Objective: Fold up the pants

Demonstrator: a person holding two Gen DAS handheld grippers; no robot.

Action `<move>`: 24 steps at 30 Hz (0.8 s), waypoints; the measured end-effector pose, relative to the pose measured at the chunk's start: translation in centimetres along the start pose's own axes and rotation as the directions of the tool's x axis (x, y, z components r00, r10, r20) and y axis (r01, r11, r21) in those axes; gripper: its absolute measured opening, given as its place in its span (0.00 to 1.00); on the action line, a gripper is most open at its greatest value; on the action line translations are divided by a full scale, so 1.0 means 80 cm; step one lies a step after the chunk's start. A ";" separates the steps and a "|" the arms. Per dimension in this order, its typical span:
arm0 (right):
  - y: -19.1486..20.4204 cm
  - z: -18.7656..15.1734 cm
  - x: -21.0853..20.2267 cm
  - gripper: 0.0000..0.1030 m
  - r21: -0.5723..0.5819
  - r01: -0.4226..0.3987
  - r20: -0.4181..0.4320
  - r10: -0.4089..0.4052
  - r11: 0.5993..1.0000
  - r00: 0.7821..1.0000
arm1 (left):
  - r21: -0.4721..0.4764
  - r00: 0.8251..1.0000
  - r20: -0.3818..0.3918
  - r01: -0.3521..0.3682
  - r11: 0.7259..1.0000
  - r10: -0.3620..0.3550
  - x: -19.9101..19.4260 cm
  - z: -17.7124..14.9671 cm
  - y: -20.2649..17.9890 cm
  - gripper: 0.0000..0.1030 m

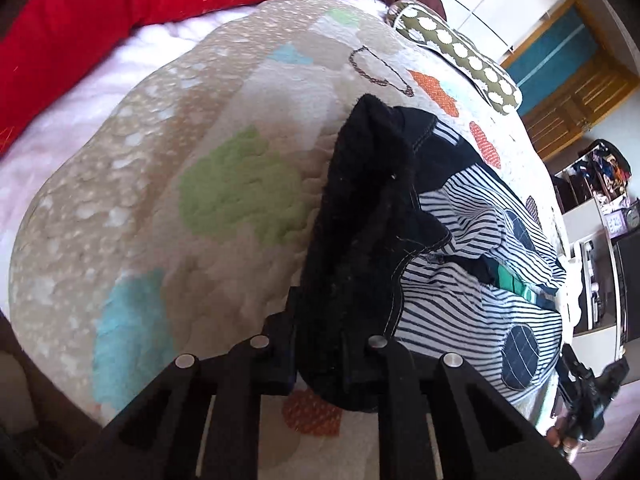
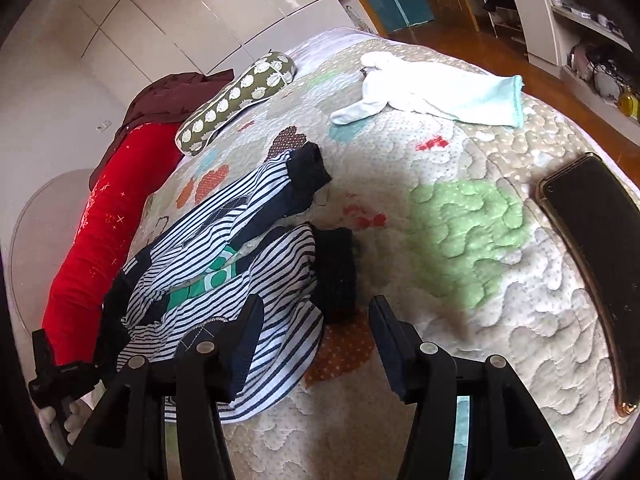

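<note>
Small striped navy-and-white pants [image 2: 224, 264] with dark cuffs lie crumpled on the quilted bed. In the left wrist view my left gripper [image 1: 320, 344] is shut on the pants' dark waistband [image 1: 360, 220] and holds it lifted above the quilt; the striped legs [image 1: 472, 248] trail to the right. In the right wrist view my right gripper [image 2: 316, 320] is open; its left finger rests on the striped fabric near the lower leg's dark cuff [image 2: 336, 272], the right finger over bare quilt. The left gripper shows at the far left [image 2: 52, 376].
A patchwork quilt [image 2: 460, 240] covers the bed. A white-and-mint cloth [image 2: 432, 92] lies at the far side, a black phone [image 2: 592, 248] at the right edge. A dotted green cushion [image 2: 236, 100] and a red bolster [image 2: 104, 232] lie on the left. Shelves stand beyond.
</note>
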State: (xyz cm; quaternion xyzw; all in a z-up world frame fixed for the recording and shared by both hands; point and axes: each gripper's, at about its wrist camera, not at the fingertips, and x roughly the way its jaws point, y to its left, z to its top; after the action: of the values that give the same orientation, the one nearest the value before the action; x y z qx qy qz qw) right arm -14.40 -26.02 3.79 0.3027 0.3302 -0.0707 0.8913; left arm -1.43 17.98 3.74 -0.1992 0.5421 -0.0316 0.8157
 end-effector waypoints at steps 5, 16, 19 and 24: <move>-0.002 -0.004 0.021 0.13 0.017 -0.002 -0.055 0.003 1.000 0.998 | -0.020 1.000 -0.009 -0.006 1.000 0.006 0.005 -0.007 0.000 0.15; -0.020 -0.006 -0.052 0.45 -0.001 0.056 0.053 -0.056 0.998 0.997 | -0.029 0.988 0.156 0.013 1.000 -0.008 -0.072 -0.026 0.021 0.22; 0.001 0.004 -0.069 0.50 -0.090 0.061 0.091 -0.053 0.994 0.994 | 0.018 0.975 0.221 -0.003 1.000 -0.001 -0.097 -0.021 0.013 0.47; 0.057 0.029 -0.049 0.55 -0.255 0.059 0.046 -0.049 0.965 0.998 | 0.120 0.976 0.217 -0.002 0.993 -0.025 -0.092 0.005 -0.032 0.49</move>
State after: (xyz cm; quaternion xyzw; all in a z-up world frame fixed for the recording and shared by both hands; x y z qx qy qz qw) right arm -14.67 -23.99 9.91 0.1745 0.3272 -0.0578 0.9269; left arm -3.66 17.72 11.22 -0.1555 0.4455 -0.0466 0.8805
